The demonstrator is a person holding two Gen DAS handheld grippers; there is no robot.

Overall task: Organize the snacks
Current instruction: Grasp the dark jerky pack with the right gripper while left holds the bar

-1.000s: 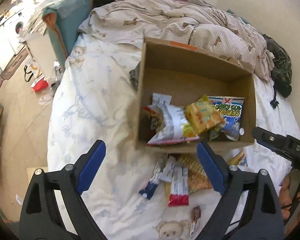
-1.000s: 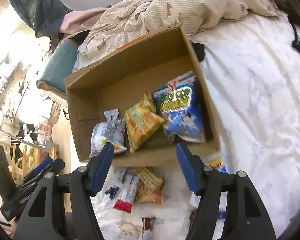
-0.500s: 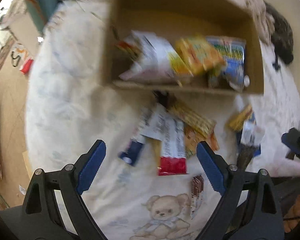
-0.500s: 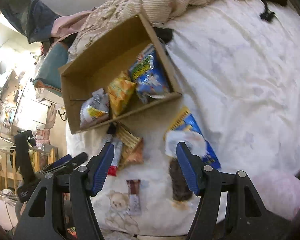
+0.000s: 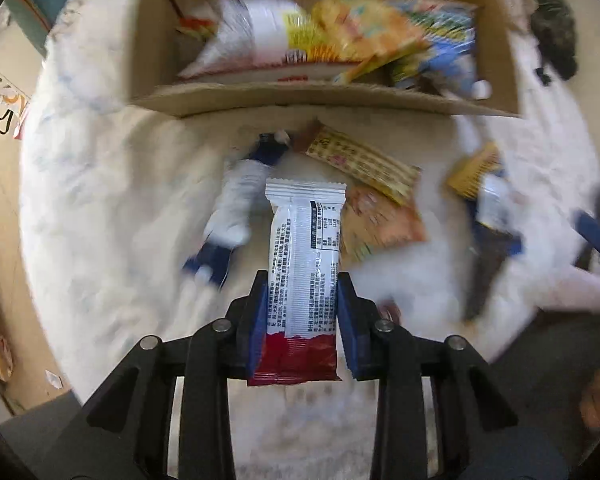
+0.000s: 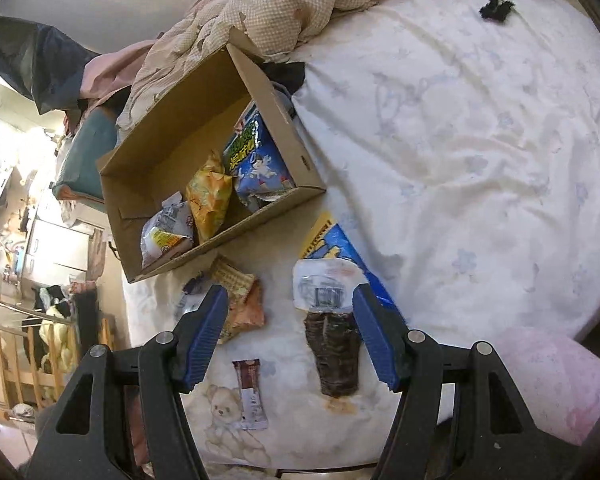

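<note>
White-and-red snack bar [image 5: 302,276] stands clamped between the blue pads of the left gripper [image 5: 303,312], sticking out ahead. Beyond it sits the cardboard box [image 5: 328,98]. Right gripper [image 6: 290,334] gapes wide, holding nothing, above a dark snack pack [image 6: 334,354].

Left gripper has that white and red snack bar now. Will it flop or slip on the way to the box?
The white and red snack bar stands straight out past the left gripper without sagging, so it is probably fairly stiff. Its glossy wrapper may be slippery, but the pads clamp both long edges. It looks light; carrying it to the cardboard box should hold.
</note>
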